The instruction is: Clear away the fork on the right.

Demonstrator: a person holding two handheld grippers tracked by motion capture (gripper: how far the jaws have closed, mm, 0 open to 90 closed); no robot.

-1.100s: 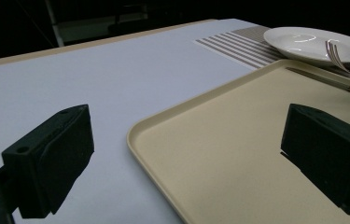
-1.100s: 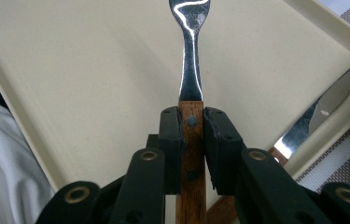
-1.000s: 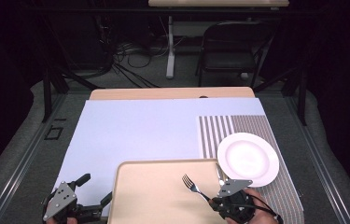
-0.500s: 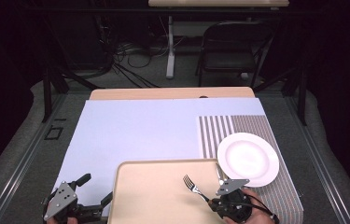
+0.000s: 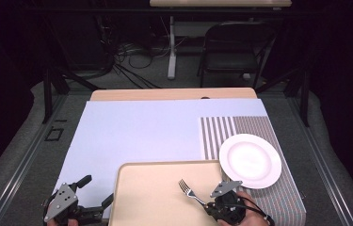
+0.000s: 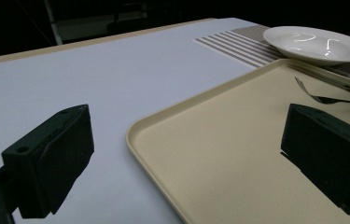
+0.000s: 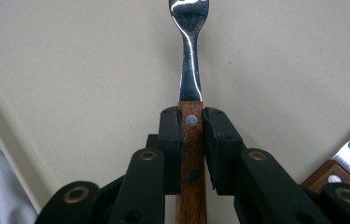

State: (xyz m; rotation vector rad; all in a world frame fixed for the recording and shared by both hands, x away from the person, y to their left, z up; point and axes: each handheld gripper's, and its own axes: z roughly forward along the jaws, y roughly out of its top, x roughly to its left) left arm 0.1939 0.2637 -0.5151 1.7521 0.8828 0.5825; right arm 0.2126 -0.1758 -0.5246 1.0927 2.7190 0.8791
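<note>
A fork (image 7: 190, 56) with a wooden handle is clamped between the pads of my right gripper (image 7: 192, 126), which is shut on the handle. In the high view the fork (image 5: 189, 190) points up and to the left over the beige tray (image 5: 150, 197), with the right gripper (image 5: 226, 207) at the tray's front right. My left gripper (image 5: 96, 192) sits at the tray's front left corner. Its jaws stand wide open on either side of the tray's edge (image 6: 163, 140), holding nothing. The left gripper view also shows the fork (image 6: 326, 98) at the far right.
A white plate (image 5: 250, 161) rests on a striped placemat (image 5: 240, 127) to the right of the tray. A second utensil with a wooden handle (image 7: 345, 161) lies on the tray beside the right gripper. A pale blue mat (image 5: 141, 132) covers the table's middle and left.
My right gripper has drifted slightly to the left with the fork in it. The left gripper has stayed where it was.
</note>
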